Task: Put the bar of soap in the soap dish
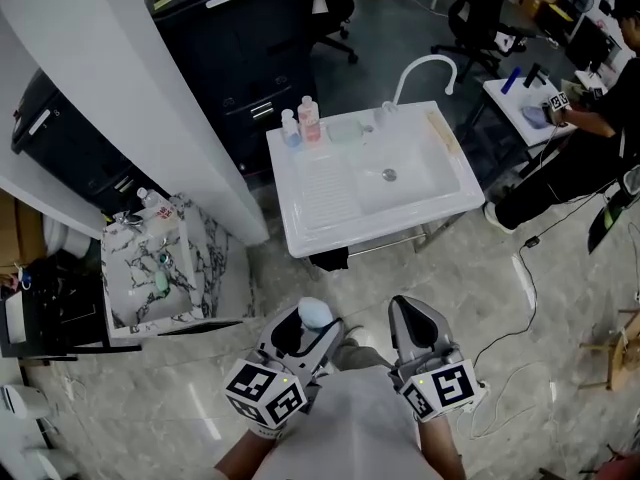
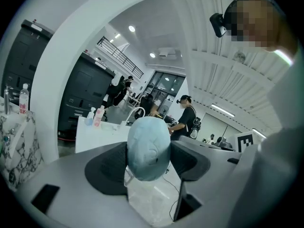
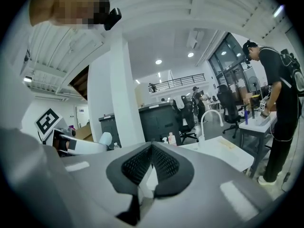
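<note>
Clamping blue soap bar (image 2: 148, 148), left tool (image 1: 308, 326); right tool (image 3: 151, 163) closed, empty; sink drain (image 1: 389, 175) in head view only

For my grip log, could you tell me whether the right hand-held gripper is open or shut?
Shut: the right hand-held gripper shows its jaws meeting in its own view, nothing between them.

Honestly, we can't read a single word or number anywhere here. The closest we get is the black-and-white square patterns on the left cube (image 1: 266, 392) and right cube (image 1: 447, 388), plus a red label on a bottle (image 2: 23, 99), which is way too small and blurry for us.
</note>
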A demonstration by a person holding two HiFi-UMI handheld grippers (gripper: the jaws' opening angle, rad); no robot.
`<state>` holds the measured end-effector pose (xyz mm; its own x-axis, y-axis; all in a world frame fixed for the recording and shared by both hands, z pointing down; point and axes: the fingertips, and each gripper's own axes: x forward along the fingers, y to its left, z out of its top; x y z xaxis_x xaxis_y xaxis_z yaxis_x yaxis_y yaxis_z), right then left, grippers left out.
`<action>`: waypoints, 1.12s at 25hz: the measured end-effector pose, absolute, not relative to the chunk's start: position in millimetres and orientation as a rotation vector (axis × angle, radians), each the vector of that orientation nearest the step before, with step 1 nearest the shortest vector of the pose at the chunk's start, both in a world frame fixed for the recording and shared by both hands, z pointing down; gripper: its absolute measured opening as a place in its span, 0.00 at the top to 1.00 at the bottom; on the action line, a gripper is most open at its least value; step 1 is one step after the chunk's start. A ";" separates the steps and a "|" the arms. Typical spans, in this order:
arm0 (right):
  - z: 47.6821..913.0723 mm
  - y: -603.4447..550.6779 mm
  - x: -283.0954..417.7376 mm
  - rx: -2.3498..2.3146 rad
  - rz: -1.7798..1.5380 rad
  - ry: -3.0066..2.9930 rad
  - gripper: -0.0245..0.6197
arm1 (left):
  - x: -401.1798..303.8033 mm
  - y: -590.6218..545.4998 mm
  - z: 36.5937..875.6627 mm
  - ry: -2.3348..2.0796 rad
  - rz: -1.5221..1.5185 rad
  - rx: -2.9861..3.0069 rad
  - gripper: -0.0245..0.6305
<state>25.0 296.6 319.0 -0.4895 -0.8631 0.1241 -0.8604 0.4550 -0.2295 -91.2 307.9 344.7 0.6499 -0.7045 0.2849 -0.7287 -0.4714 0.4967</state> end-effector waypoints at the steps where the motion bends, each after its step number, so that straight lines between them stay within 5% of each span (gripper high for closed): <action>1: 316.5 290.8 28.8 -1.577 -0.405 2.667 0.94 | -87.5 302.5 341.7 -1.113 0.050 2.281 0.54; 28: 316.3 239.3 100.7 -1.589 -0.409 2.563 0.94 | -15.8 244.8 338.2 -1.055 0.085 2.287 0.54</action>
<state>100.7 239.3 316.3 -0.4512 -0.8905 0.0577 -0.8642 0.4199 -0.2772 -15.8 244.8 338.2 0.6799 -0.6694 0.2994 -0.7086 -0.4948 0.5030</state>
